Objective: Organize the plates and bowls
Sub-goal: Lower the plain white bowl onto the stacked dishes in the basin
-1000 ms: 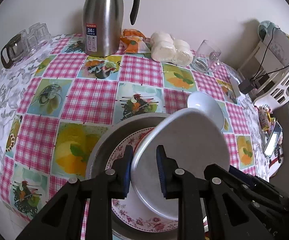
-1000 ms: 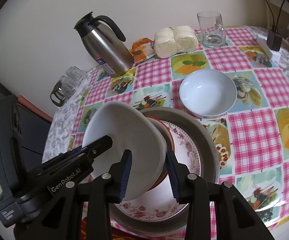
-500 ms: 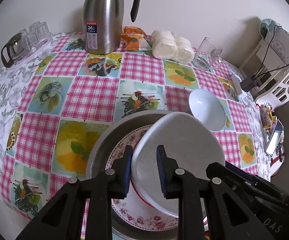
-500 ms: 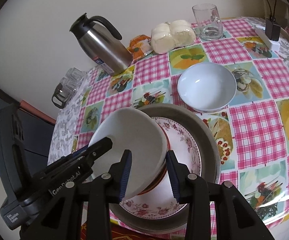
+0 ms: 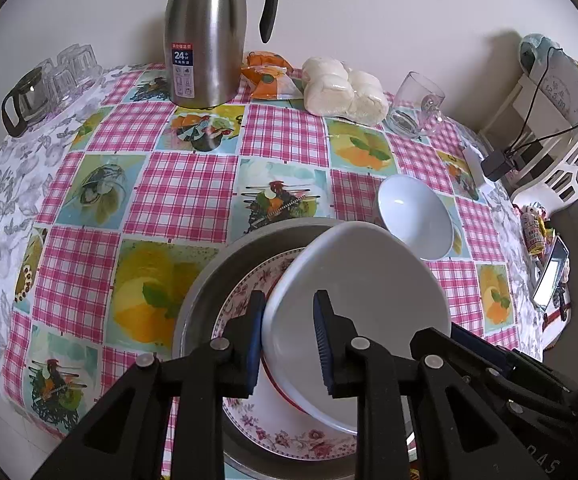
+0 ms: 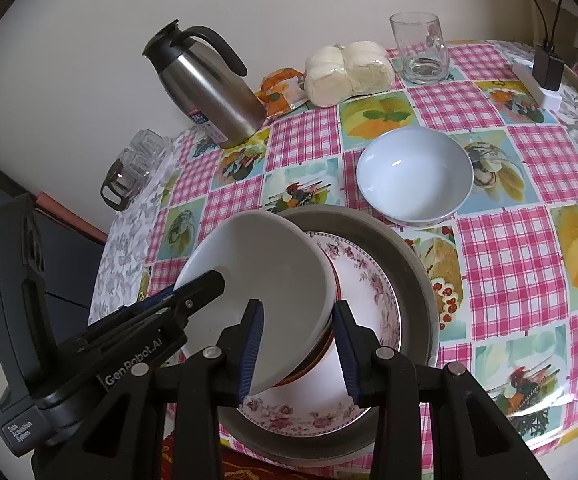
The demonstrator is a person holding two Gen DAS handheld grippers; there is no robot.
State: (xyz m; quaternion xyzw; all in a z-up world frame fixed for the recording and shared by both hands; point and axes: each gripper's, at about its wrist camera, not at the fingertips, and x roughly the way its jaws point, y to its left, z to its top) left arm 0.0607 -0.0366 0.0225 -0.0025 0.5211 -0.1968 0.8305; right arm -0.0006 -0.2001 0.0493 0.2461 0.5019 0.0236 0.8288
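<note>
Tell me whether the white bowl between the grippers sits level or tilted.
Tilted. The white bowl leans on the floral plate, its rim raised on the side nearest the left gripper.

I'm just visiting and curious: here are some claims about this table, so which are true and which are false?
1. Both sets of tongs hold the same white bowl. True: the left tongs pinch one side of its rim, the right tongs the other.
2. That bowl sits level. False: it is tilted above the floral plate.
3. A second white bowl stands alone on the tablecloth. True.
4. The steel jug lies on its side. False: it stands upright.
5. The floral plate rests directly on the cloth. False: it lies inside a grey metal pan.
</note>
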